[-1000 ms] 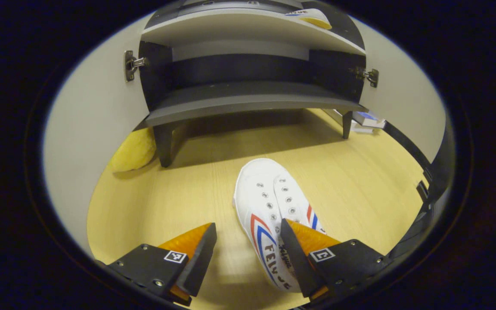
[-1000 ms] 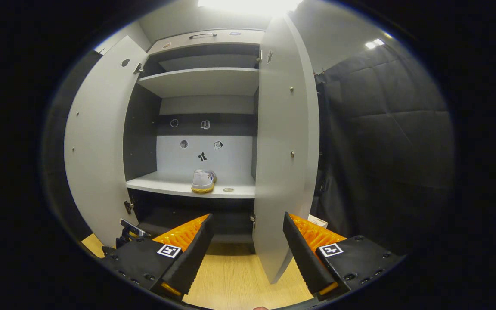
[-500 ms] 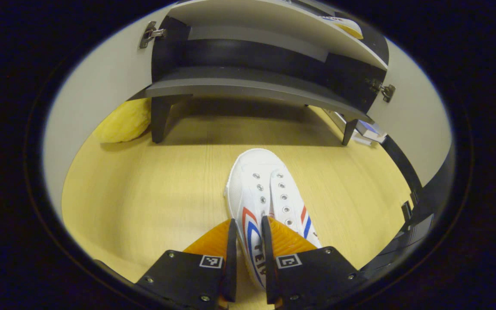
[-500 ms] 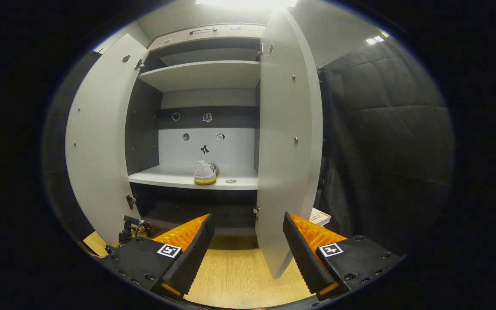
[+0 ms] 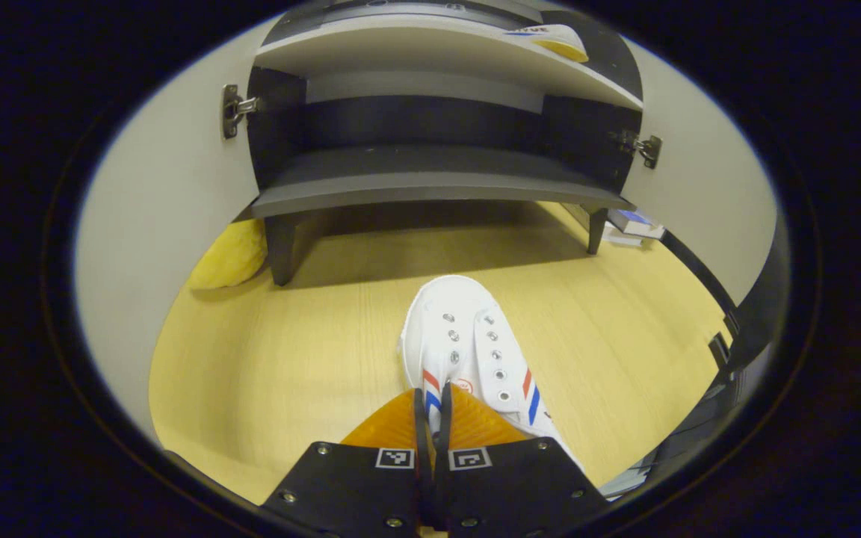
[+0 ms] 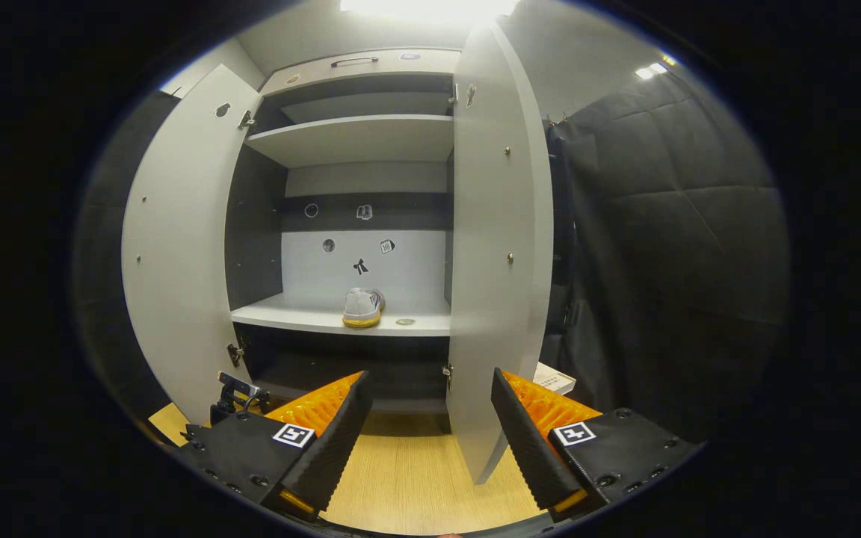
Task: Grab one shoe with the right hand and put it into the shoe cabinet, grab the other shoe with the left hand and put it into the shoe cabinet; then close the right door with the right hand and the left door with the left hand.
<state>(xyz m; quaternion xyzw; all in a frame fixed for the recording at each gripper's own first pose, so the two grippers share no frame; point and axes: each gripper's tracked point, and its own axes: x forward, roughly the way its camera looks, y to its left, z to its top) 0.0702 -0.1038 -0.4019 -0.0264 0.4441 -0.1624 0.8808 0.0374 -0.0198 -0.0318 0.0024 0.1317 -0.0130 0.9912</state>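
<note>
left gripper has just clamped shut on the side wall of the white shoe, lower centre of frame on the wood floor; a second ago its jaws were wide apart. grasp looks done, lift to the cabinet next. right gripper hangs open, empty, facing the first shoe on the shelf, mid frame.

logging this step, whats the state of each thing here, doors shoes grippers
left gripper: shut on the shoe's side wall
shoe on the floor: upright, toe toward the cabinet
shoe on the shelf: upright, inside the cabinet
left door: open
right door: open
right gripper: open, holding nothing
</note>
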